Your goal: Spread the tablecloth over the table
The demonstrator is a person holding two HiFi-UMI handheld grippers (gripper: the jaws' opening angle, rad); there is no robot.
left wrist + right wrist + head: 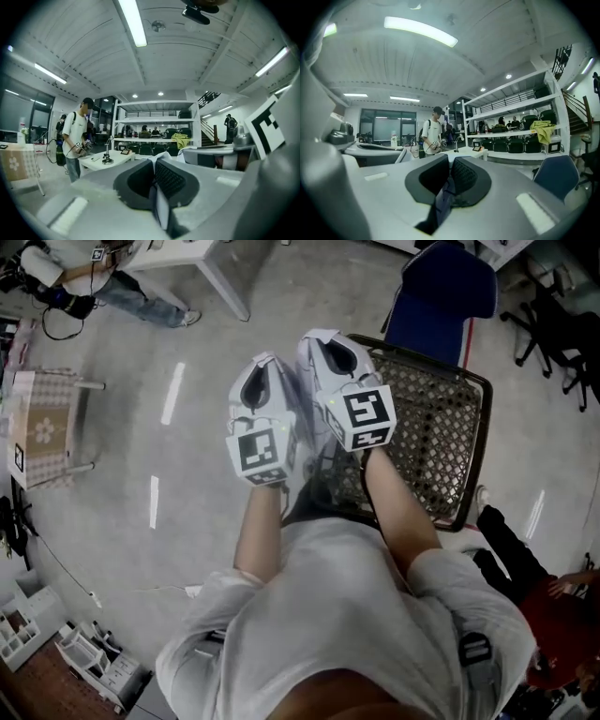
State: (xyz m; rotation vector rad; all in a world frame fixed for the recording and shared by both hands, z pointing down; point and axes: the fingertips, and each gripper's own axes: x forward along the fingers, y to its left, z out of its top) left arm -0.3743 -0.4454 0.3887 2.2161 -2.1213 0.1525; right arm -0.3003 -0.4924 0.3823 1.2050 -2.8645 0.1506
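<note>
- Left gripper (153, 164): jaws together, nothing clearly pinched between them.
- Right gripper (450, 163): same, jaws closed, empty as far as I can see.
- Both are held up side by side in front of the person, over the left edge of the black mesh-topped table (450, 409).
- Tablecloth (42, 427): checked, draped on a small white-legged table (89, 384), well apart to the left of the mesh-topped table. Neither gripper is near it.
- Handling guess: thin, light, floppy fabric that will sag and drag. Best pinched at the hem or two corners, one per gripper, and pulled taut.
- Hard to tell: the tablecloth is far off and small, so folded or fully spread is unclear.
- The near side of the mesh-topped table is hidden behind the person's arms.
</note>
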